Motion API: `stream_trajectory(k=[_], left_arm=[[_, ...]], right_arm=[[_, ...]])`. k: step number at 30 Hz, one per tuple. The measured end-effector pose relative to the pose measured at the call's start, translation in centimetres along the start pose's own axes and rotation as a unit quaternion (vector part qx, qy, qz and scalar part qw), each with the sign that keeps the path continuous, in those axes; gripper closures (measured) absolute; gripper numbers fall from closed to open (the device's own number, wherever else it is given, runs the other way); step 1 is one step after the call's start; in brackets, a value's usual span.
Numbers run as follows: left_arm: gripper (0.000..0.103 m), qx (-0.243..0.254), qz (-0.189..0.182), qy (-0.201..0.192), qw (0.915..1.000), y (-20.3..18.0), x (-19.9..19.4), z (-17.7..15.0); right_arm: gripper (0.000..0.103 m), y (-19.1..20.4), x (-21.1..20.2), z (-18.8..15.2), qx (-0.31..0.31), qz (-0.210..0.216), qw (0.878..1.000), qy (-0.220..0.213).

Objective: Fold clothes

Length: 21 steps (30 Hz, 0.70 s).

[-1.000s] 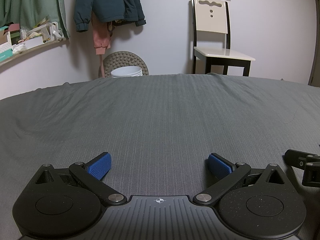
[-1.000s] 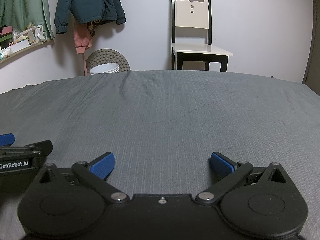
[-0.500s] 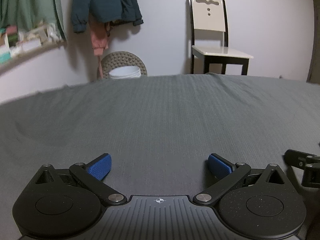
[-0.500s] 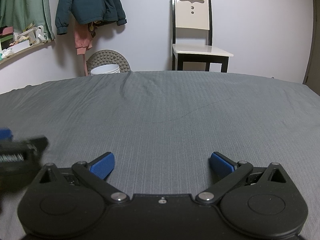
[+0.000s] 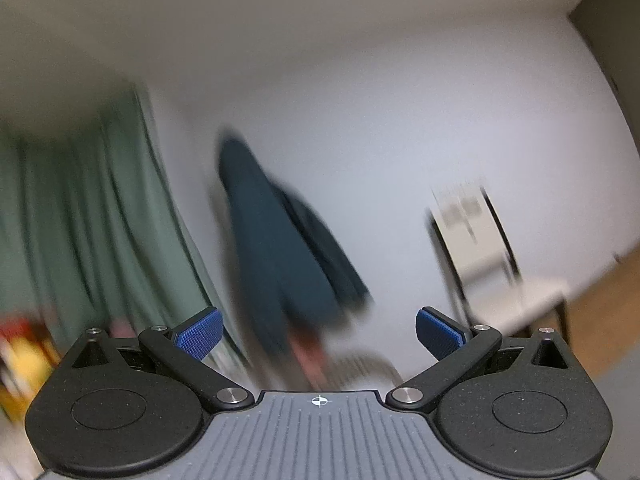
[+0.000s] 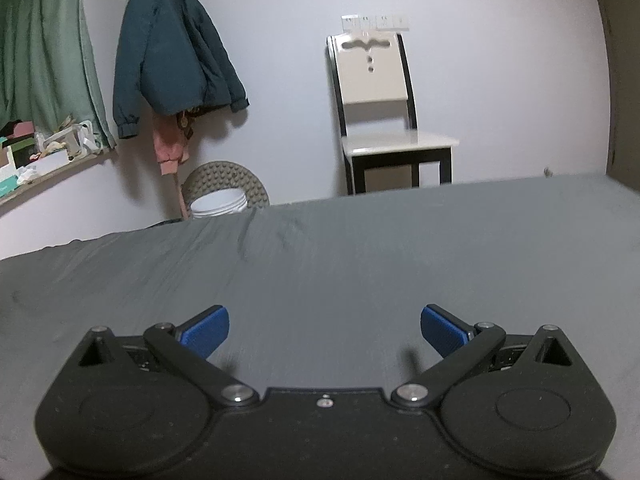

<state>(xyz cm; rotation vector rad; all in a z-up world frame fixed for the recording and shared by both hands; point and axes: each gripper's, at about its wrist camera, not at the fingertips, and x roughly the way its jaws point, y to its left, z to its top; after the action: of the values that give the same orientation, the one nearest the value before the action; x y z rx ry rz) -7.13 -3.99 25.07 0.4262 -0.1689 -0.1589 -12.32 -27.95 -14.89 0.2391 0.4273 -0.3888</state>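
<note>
- The left gripper (image 5: 318, 332) fills the bottom of its frame, jaws spread wide, nothing between the blue pads (image 5: 200, 332).
- Its view is tilted and heavily blurred, and takes in wall rather than bed.
- A dark teal jacket (image 5: 280, 264) hangs at centre frame, smeared by the blur.
- A green curtain (image 5: 92, 216) covers the left side of that frame.
- A pale chair (image 5: 476, 236) with a dark frame sits at the right, leaning in the picture.
- A brown strip at the far right edge may be floor; I cannot tell for sure.
- The right gripper (image 6: 324, 330) sits at the bottom of its frame, also released, jaws wide, holding nothing.
- Its blue pads (image 6: 206, 330) hover over a grey bed sheet (image 6: 360, 264) that spans the lower half of the frame.
- The sheet shows a small crease at upper centre and is otherwise flat.
- No garment to fold lies on the visible sheet; the only clothes in sight hang on the wall.
- In the right view the jacket (image 6: 172, 48) hangs at upper left, with a pink garment (image 6: 172, 148) below it.
- The curtain (image 6: 48, 48) is at the far left, above a cluttered shelf (image 6: 44, 160).
- A white bucket (image 6: 218, 208) stands just behind the bed edge, in front of a studded round disc (image 6: 224, 180).
- The chair (image 6: 380, 112) stands upright against the wall at upper right centre, below a row of sockets (image 6: 374, 22).
</note>
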Motion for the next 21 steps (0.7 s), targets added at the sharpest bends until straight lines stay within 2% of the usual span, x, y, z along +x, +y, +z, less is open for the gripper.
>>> stream_trajectory(k=[2, 3, 6, 9, 11, 14, 16, 18, 19, 21], left_arm=[[0.000, 0.036, 0.024, -0.049, 0.9979, 2.7, -3.0, 5.5], [0.000, 0.060, 0.037, -0.060, 0.9957, 3.8, -4.7, 7.9], [0.000, 0.131, 0.080, -0.057, 0.9864, 6.7, -10.4, 14.2], [0.000, 0.154, 0.134, 0.013, 0.9787, 9.7, -16.7, 17.6], [0.000, 0.127, 0.168, 0.080, 0.9744, 12.2, -21.7, 18.1], [0.000, 0.064, 0.207, 0.166, 0.9619, 16.0, -29.3, 17.6], [0.000, 0.012, 0.248, 0.213, 0.9450, 18.3, -35.0, 15.9], [0.000, -0.043, 0.290, 0.248, 0.9232, 20.3, -40.2, 13.9], [0.000, -0.072, 0.311, 0.253, 0.9132, 21.2, -43.0, 12.7], [0.000, -0.129, 0.358, 0.262, 0.8868, 23.1, -48.3, 10.3]], right_arm=[[0.000, 0.1, -0.6, 0.1, -0.012, 0.010, 1.000, -0.011], [0.000, 0.3, -1.0, 0.2, -0.016, 0.010, 1.000, -0.018], [0.000, 0.8, -2.0, 0.5, -0.028, 0.014, 0.999, -0.037], [0.000, 1.4, -2.6, 0.9, -0.042, 0.011, 0.998, -0.053], [0.000, 2.0, -2.8, 1.1, -0.058, 0.010, 0.997, -0.059], [0.000, 2.8, -2.7, 0.8, -0.087, 0.015, 0.995, -0.052], [0.000, 3.1, -2.7, 0.5, -0.101, 0.012, 0.994, -0.043], [0.000, 3.2, -2.6, 0.3, -0.106, 0.012, 0.994, -0.034], [0.000, 3.1, -2.6, 0.2, -0.107, 0.013, 0.994, -0.029], [0.000, 3.0, -2.7, 0.1, -0.112, 0.014, 0.993, -0.021]])
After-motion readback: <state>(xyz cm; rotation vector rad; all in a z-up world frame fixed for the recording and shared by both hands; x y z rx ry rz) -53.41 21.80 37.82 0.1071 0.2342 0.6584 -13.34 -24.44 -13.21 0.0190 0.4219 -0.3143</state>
